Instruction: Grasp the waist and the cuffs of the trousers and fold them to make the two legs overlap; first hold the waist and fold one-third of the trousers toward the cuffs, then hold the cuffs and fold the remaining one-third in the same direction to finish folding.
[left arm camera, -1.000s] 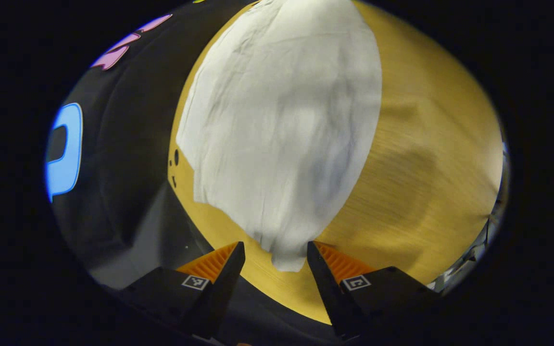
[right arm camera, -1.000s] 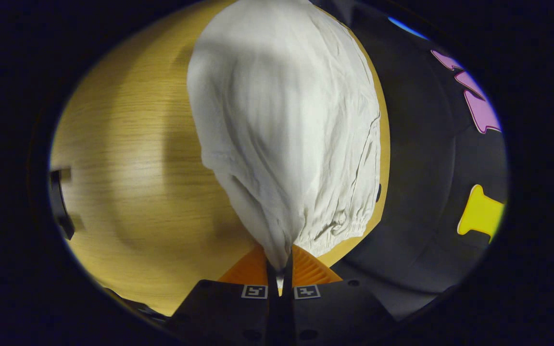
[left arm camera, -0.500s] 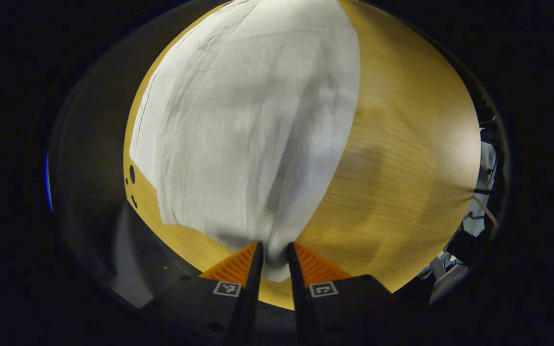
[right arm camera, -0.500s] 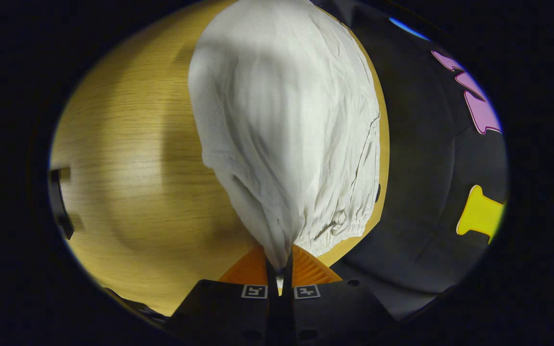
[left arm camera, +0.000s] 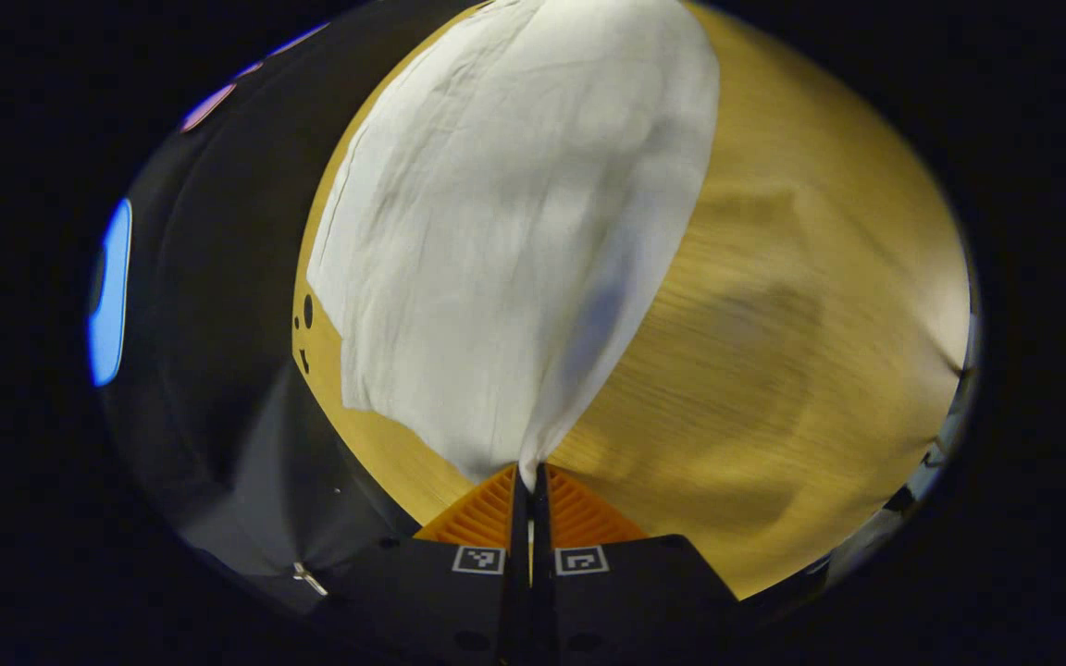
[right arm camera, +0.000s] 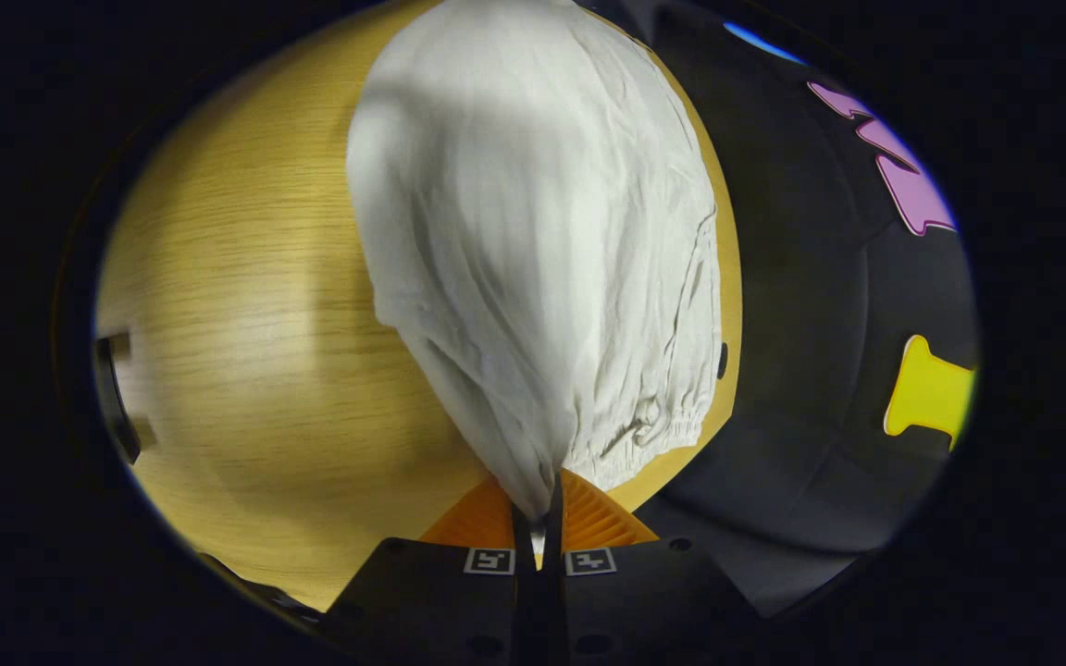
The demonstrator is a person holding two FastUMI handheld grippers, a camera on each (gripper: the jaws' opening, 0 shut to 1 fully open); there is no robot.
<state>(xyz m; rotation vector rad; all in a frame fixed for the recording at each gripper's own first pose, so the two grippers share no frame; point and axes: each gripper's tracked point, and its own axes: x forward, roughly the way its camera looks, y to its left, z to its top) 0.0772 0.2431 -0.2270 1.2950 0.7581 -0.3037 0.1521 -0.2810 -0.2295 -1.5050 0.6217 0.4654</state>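
Note:
White trousers (left arm camera: pixel 505 222) lie spread on a wooden table (left arm camera: pixel 774 305). In the left gripper view my left gripper (left arm camera: pixel 527 474) is shut on the near corner of a trouser cuff, and the cloth rises to it in a peak. In the right gripper view the same trousers (right arm camera: pixel 533 240) run away from me, with the gathered elastic waist (right arm camera: pixel 658 427) at the lower right. My right gripper (right arm camera: pixel 540 507) is shut on a bunched corner of the waist, lifted a little off the table (right arm camera: pixel 246 305).
The table's edge runs close beside the trousers, at the left in the left gripper view and at the right in the right gripper view. Small dark holes (left arm camera: pixel 307 311) mark the tabletop near that edge. A dark object (right arm camera: pixel 112 398) sits at the far left table edge.
My left gripper went from open around the cuff corner to shut on it, then drew the cloth up into a peak. The right gripper has kept its hold on the waist, barely moving.

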